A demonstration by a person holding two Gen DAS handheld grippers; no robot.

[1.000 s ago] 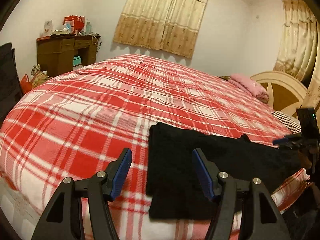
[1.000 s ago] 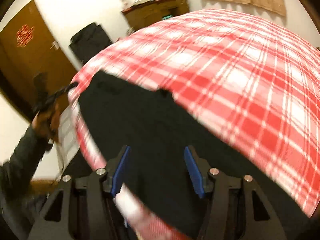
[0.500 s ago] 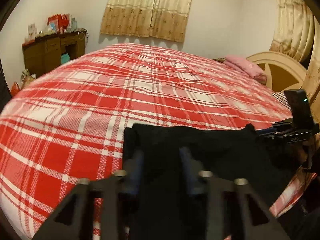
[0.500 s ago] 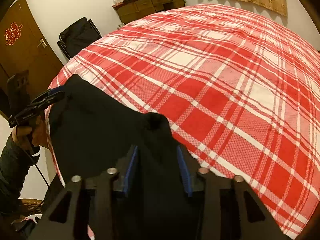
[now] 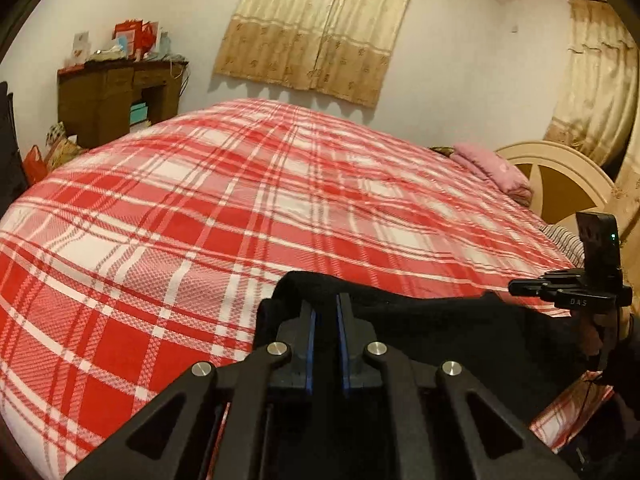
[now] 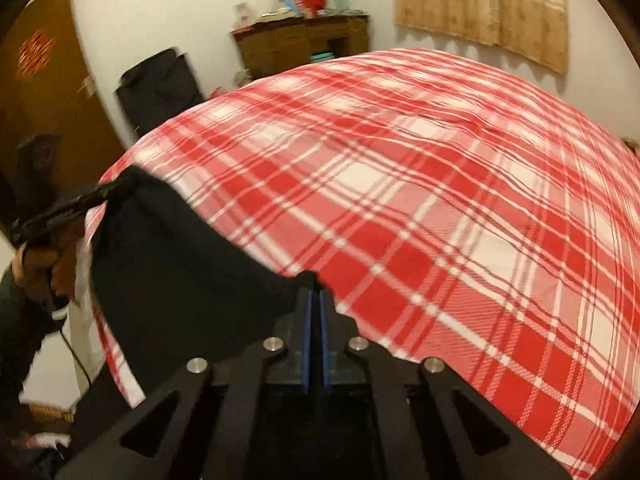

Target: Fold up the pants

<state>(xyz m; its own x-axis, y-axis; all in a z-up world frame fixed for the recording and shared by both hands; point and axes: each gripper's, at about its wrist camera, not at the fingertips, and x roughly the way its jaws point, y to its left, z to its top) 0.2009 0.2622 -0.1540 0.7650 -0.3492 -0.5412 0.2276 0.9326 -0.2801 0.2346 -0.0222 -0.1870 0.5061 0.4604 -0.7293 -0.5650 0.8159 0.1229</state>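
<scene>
A wide bed (image 5: 168, 216) under a red-and-white plaid cover filled most of both views, its surface smooth apart from a few shallow ripples. Pale walls stood behind it, with beige patterned curtains (image 5: 316, 28) hanging over the far wall and a second pair (image 5: 596, 80) at the right beside a cream arched headboard (image 5: 560, 176). A brown door (image 6: 44, 92) with a red ornament stood at the left of the right wrist view, and near it a black folding chair (image 6: 160, 88). Against the far wall stood a dark wooden desk (image 5: 108, 96) with red boxes and small clutter on top. A folded pink blanket (image 5: 492, 168) lay by the headboard. The black pants (image 5: 440, 332) lay along the near edge of the bed, spread flat between the two tools and partly hanging over the side. The left gripper (image 5: 325, 308) had just been closing, and its blue pads pinched a raised fold of the black fabric at one end of the pants. The right gripper (image 6: 316, 292) had likewise just been closing, and its jaws stood nearly together, nipping the cloth at the other end. A hand (image 6: 44, 256) in a dark sleeve held the left tool's grip.
</scene>
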